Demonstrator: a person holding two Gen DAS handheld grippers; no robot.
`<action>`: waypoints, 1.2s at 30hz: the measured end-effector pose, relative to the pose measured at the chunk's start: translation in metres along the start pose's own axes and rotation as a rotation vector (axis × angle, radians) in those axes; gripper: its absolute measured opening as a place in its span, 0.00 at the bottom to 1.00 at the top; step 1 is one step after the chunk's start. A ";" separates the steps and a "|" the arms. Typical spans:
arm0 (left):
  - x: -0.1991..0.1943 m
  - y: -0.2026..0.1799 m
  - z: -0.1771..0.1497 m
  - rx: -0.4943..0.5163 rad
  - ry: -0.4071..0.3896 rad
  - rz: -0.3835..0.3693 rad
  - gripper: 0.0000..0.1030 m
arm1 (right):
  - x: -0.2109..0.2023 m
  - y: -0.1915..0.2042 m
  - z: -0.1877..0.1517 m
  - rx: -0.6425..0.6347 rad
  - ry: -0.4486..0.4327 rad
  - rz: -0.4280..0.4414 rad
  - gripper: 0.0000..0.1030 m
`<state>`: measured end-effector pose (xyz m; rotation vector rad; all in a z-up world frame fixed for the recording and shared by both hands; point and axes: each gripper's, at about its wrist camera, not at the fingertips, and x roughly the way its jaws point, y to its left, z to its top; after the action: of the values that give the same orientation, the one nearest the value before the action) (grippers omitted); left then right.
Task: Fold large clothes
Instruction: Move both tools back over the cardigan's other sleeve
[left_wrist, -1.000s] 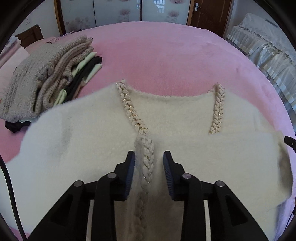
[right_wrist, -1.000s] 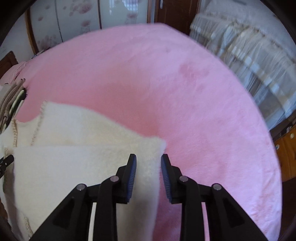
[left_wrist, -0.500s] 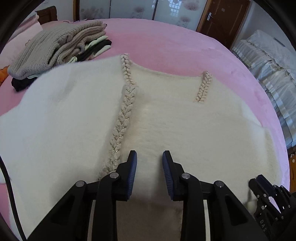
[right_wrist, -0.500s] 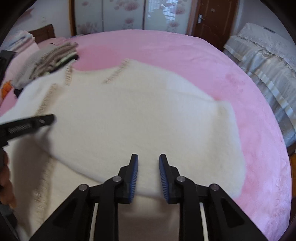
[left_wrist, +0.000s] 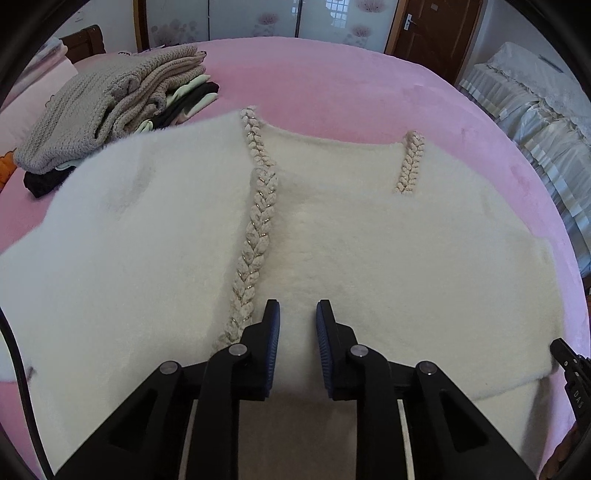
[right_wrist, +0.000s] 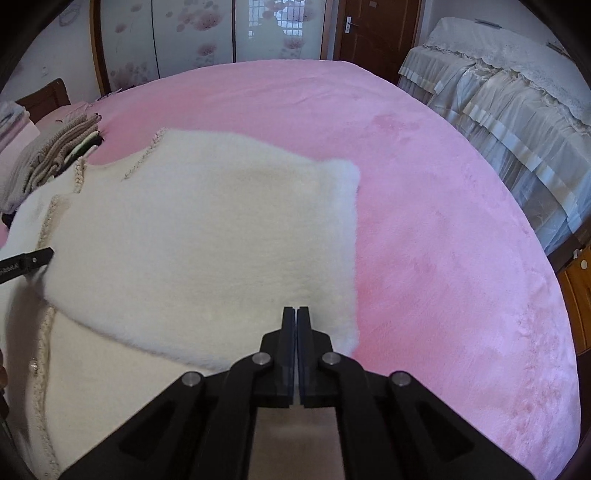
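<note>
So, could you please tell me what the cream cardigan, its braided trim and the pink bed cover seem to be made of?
The cream cardigan looks like a fuzzy, plush knit, judging by its soft matte nap and blurred edges. Its braided trim seems to be thicker beige yarn, with glints that suggest metallic thread. The pink bed cover looks like short-pile fleece or velour, since brush marks show on it.

You've got a pink bed w/ a cream fuzzy cardigan spread on it, plus a folded-clothes pile at far left.
</note>
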<state>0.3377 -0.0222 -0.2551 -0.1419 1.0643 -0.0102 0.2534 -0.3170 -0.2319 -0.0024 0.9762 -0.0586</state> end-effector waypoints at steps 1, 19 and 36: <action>-0.006 0.000 0.000 0.001 0.007 -0.010 0.29 | -0.007 0.001 0.001 0.011 0.000 0.027 0.01; -0.215 -0.003 -0.035 0.113 -0.159 -0.067 0.82 | -0.172 0.029 -0.009 0.113 -0.129 0.136 0.40; -0.314 0.077 -0.094 0.100 -0.198 -0.064 0.83 | -0.241 0.121 -0.050 -0.023 -0.101 0.174 0.40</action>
<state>0.0986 0.0681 -0.0354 -0.0847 0.8597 -0.1047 0.0827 -0.1824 -0.0637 0.0582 0.8726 0.1116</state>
